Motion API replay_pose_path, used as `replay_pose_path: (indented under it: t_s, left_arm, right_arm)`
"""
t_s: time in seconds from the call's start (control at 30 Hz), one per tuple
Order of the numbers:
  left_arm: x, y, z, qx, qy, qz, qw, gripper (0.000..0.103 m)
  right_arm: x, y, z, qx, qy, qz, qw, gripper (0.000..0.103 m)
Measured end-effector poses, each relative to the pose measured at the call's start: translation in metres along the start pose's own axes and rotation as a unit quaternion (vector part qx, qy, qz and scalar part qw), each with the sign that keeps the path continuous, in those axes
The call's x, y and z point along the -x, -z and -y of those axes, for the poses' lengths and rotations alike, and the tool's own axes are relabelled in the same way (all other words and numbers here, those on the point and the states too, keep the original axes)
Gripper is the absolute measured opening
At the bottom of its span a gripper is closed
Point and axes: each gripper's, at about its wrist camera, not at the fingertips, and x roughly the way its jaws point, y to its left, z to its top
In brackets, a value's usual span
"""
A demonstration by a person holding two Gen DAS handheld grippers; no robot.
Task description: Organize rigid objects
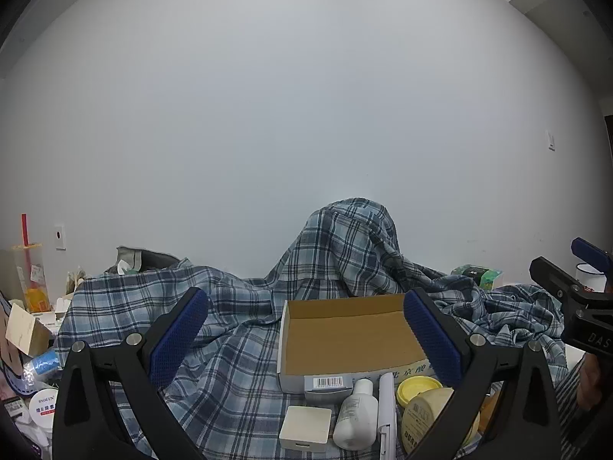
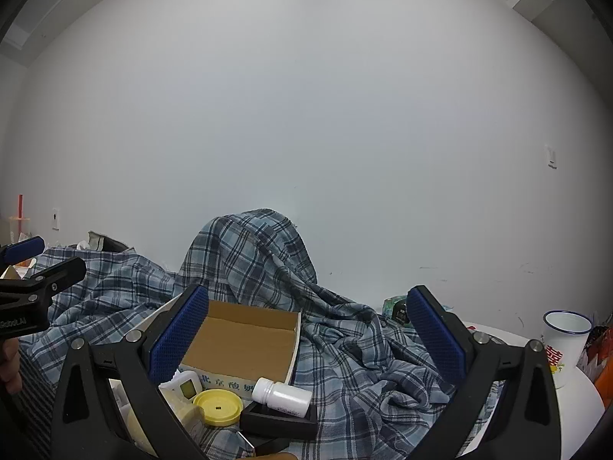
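I am holding my left tongs spread wide above the plaid cloth, pinching nothing, and my right tongs are spread wide as well, also gripping nothing. The open cardboard box is sitting on the cloth between my left fingers, its inside bare. Just in front of the box's near wall the small things are lying in a cluster: a square cream case, a white bottle on its side, a yellow lid and a beige jar. A second white bottle is resting on a black tray. A white enamel mug is standing near the tabletop's right edge
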Motion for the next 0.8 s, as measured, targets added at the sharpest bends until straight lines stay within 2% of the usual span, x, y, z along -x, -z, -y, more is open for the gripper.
replay_pose_path:
  t_s: [0.47,0.8]
  left_arm:
    - [0.0009,0.0010,-0.0006,0.002,0.001,0.002,1.0000,0.103]
    - [0.0026,-0.0006,-0.0013,0.004,0.003,0.007,1.0000,0.103]
  right_arm:
    - [0.0000,0.0021,-0.0041,0.011,-0.003,0.013,1.000,0.103]
    - [-0.0027,0.0008,-0.0018,0.008,0.000,0.007,1.000,0.103]
